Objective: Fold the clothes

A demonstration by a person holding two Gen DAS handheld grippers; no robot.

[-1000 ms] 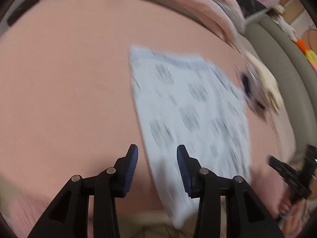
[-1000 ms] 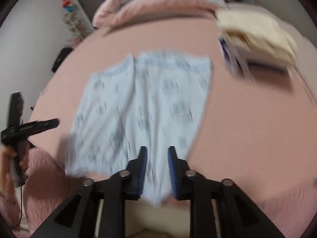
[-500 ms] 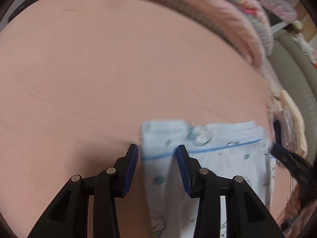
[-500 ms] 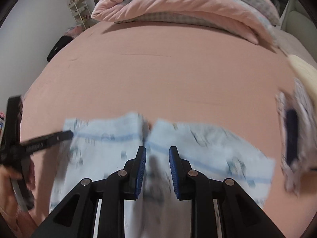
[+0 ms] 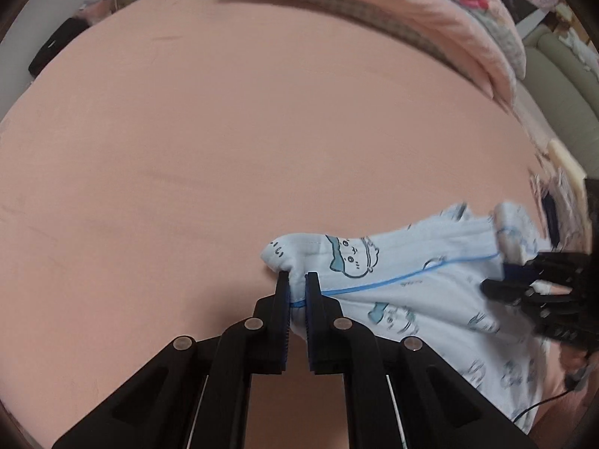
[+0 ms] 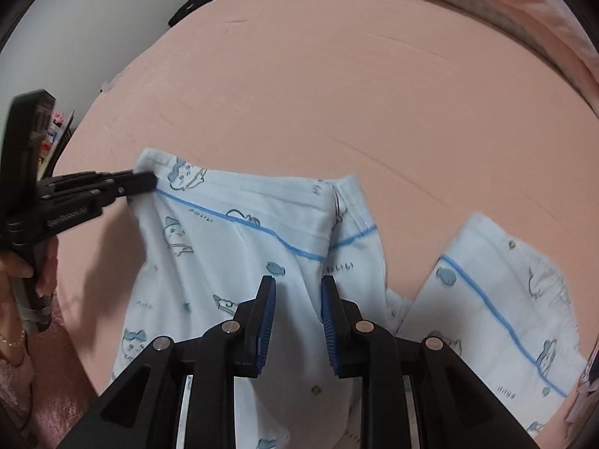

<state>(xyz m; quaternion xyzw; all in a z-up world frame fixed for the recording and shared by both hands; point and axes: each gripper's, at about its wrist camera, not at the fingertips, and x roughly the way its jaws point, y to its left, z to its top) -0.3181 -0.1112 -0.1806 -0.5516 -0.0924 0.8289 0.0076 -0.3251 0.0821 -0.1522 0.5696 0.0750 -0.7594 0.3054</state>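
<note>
A light blue garment (image 5: 411, 292) with cartoon prints and a blue piping line lies on the pink bed sheet (image 5: 262, 131). My left gripper (image 5: 297, 280) points steeply down at the garment's left hem corner. Its jaws have just closed and the pads pinch the cloth. In the right wrist view the garment (image 6: 224, 254) is rumpled, and the left gripper (image 6: 146, 181) grips its far left corner. My right gripper (image 6: 298, 284) holds a raised fold of cloth between narrowly parted fingers. It shows in the left wrist view as the right gripper (image 5: 501, 280) at the hem.
A pink duvet (image 5: 430, 11) is heaped along the bed's far side. A stack of folded clothes (image 5: 561, 172) sits at the right edge, beside a grey-green sofa (image 5: 561, 86). A dark bag (image 5: 48, 56) lies off the bed. A person's hand (image 6: 22, 262) holds the left gripper.
Both grippers travelled from the flat garment's near edge to its piped hem. The left jaws closed onto the hem corner. The cloth now bunches up between the two grippers.
</note>
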